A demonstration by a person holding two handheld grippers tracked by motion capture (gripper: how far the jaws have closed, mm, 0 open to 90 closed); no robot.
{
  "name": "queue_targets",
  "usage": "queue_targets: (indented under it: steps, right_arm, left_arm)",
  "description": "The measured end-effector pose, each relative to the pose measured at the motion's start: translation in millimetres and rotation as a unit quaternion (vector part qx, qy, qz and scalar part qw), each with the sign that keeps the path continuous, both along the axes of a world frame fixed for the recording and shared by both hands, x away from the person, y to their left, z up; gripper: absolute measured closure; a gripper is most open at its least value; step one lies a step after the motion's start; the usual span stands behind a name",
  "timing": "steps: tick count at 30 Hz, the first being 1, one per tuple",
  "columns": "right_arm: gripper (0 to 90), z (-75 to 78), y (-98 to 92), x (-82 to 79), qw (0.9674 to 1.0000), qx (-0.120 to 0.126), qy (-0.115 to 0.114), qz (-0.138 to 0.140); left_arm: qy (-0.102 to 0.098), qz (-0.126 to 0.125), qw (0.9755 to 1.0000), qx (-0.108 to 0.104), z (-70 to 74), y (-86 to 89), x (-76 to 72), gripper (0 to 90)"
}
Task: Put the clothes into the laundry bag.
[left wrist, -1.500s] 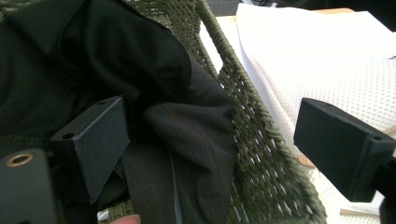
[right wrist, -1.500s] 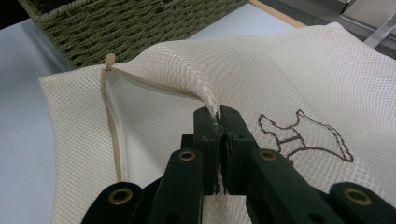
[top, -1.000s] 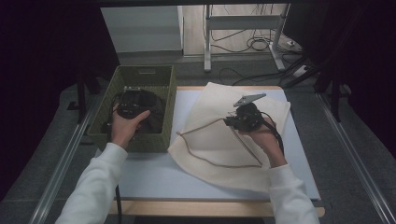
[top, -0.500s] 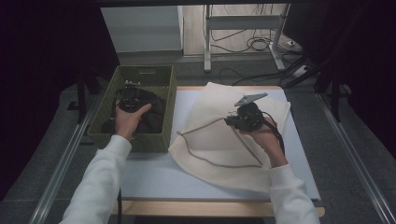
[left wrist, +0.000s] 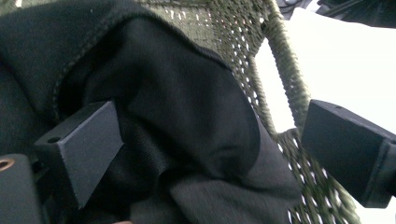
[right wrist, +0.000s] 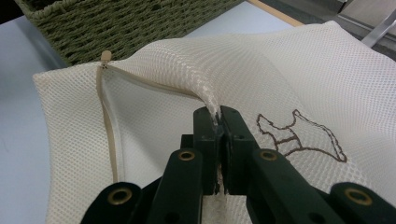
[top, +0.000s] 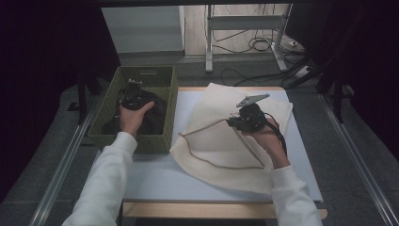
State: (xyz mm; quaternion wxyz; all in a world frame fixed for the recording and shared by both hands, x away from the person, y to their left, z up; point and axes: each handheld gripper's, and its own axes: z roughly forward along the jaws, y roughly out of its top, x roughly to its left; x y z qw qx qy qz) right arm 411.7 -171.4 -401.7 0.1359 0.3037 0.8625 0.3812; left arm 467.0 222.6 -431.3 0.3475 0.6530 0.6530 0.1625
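The mesh bag (right wrist: 303, 79) is cream netting with a tan zipper (right wrist: 108, 126) along its edge and a small brown stitched figure; it lies flat on the table (top: 150, 176), close beside the basket. The right tool (right wrist: 218, 122) has its jaws pressed together on a raised fold of the netting near the zipper opening. The left tool (left wrist: 210, 144) is down inside the green woven basket (top: 147, 75), its jaws spread wide and just opened further, with dark cloth (left wrist: 187, 116) bunched between them but not squeezed. One jaw sits close to the basket's woven wall. The table's near part lies bare in front of the bag.
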Motion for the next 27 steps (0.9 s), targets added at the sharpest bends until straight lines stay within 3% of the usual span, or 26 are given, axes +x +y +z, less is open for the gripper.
queue_targets:
  steps: [9, 15, 23, 27]
  right_arm:
    - [85.5, -0.7, -0.5, 0.5, 1.0, -0.001, -0.001, 0.0]
    - [85.5, -1.4, -1.5, 1.3, 1.0, 0.0, 0.002, -0.002]
    - [85.4, -1.3, -1.5, 0.9, 1.0, -0.002, 0.001, -0.003]
    - [85.4, -1.0, -2.4, 1.2, 1.0, -0.002, -0.001, -0.003]
  left_arm:
    - [0.024, 0.016, 0.9996, 0.0, -17.1, -2.3, 21.6, 3.4]
    - [0.029, 0.025, 0.9993, 0.001, -24.7, 2.5, 30.9, 3.6]
    - [0.047, 0.021, 0.9977, 0.044, -30.5, -2.3, 43.2, 2.5]
    - [0.064, 0.01, 0.9969, 0.046, -36.4, -5.1, 47.0, 3.1]
